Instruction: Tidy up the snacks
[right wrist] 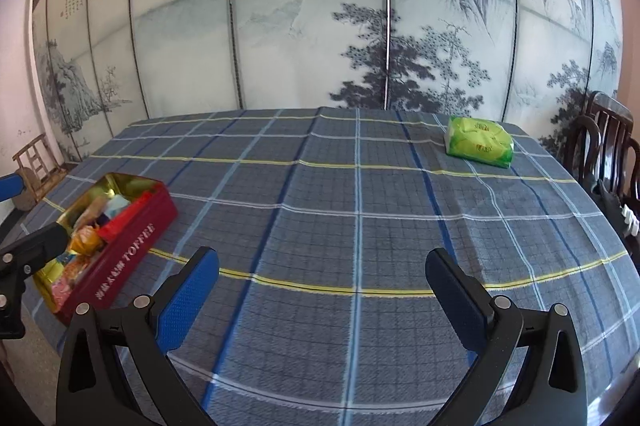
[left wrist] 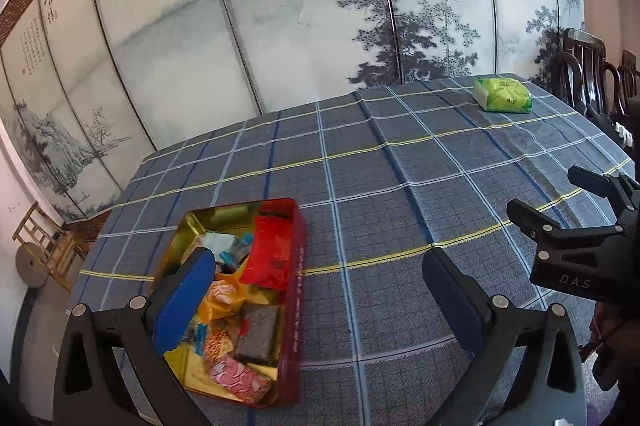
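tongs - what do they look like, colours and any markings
Both tongs, left and right, are black plastic frames with two long fingers. The finger pads are blue and textured, and round silver screws sit at the joints. Seen from the left wrist view, the right one carries pale "DAS" lettering. No cables or sleeves show.

The left gripper's blue pad (left wrist: pixel 182 300) hides part of the snacks in the toffee tin (left wrist: pixel 294 290). The green packet's (right wrist: pixel 480 141) print is too small to read.
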The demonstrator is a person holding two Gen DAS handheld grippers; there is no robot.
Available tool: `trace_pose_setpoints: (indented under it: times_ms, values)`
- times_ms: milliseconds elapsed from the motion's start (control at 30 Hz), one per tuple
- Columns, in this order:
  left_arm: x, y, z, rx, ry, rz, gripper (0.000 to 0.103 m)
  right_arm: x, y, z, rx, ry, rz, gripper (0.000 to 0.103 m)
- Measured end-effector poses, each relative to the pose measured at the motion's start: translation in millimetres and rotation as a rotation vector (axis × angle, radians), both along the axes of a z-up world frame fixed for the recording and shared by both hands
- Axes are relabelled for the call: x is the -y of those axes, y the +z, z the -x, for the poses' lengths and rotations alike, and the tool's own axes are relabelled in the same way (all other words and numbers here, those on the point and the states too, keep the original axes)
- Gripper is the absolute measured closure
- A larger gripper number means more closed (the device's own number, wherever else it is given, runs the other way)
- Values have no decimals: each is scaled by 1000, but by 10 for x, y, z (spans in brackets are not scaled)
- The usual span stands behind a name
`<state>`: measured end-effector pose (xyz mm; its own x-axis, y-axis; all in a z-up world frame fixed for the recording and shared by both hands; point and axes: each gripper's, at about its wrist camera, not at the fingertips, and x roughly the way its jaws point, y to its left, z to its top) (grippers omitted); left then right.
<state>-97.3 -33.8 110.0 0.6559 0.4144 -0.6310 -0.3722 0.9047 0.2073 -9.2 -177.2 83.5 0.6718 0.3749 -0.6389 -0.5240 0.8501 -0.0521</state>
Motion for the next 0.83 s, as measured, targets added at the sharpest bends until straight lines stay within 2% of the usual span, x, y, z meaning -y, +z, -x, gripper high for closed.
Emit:
trace_pose_setpoints:
  times_ms: [267, 500, 533, 700, 833]
  values:
    - [94, -460, -880, -85, -37, 91, 0, 304, -398, -909, -105, -77, 99, 1]
    - [-6, -935, -1518, -180, -8, 170, 0, 386, -791, -1502, -225, -118, 149, 1]
    - [-36, -993, -1585, -194, -7, 191, 0, 379, -837, -1571, -263, -123, 151, 0]
    - [-177, -1226, -1816, -245, 26, 274, 0, 322, -889, -1782, -261, -136, 194, 0]
    - [-205, -1272, -1823, -211, 26, 302, 0, 326, -898, -1905, -266, -152, 189, 0]
